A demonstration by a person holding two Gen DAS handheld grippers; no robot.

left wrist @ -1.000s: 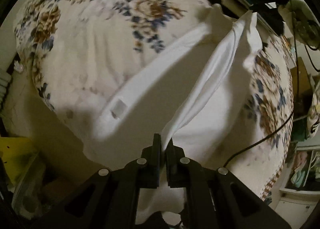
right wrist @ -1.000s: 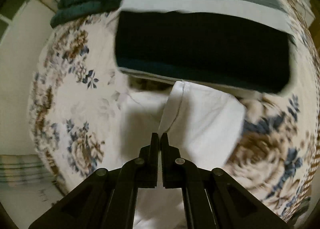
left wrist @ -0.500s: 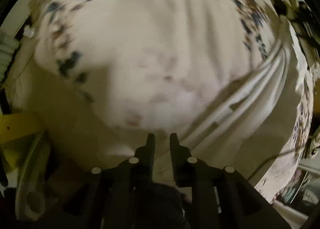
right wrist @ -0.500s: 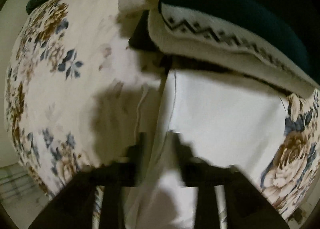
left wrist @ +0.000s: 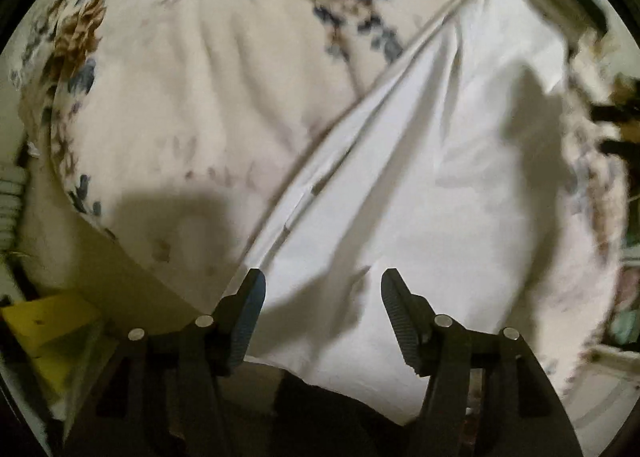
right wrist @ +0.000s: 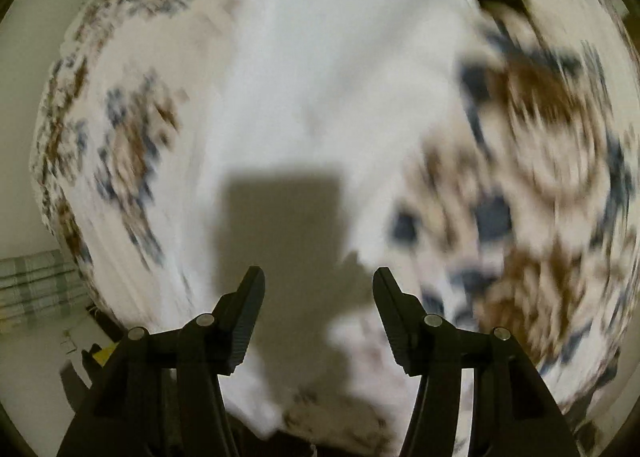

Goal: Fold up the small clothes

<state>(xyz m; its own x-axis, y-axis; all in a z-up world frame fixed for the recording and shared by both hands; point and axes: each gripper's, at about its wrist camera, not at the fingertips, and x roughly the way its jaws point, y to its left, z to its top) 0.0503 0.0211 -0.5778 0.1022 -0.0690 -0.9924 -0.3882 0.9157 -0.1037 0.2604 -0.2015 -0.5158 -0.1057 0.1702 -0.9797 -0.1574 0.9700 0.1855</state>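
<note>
L claw (left wrist: 322,289) opening, jaws apart, pads off cloth. White garment (left wrist: 400,177) lies flat on floral bedspread (left wrist: 180,77), running from 6 to 1 o'clock under it. R claw (right wrist: 318,287) also opening, nothing gripped; garment (right wrist: 320,77) at 12, view blurred.

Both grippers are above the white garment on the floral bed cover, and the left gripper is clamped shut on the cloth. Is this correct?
Not quite. The left gripper is not clamped: the left wrist view shows its jaws apart and opening, with the white garment lying below, untouched. The rest holds: the floral bed cover lies underneath, and the right gripper hangs above the cloth.
</note>
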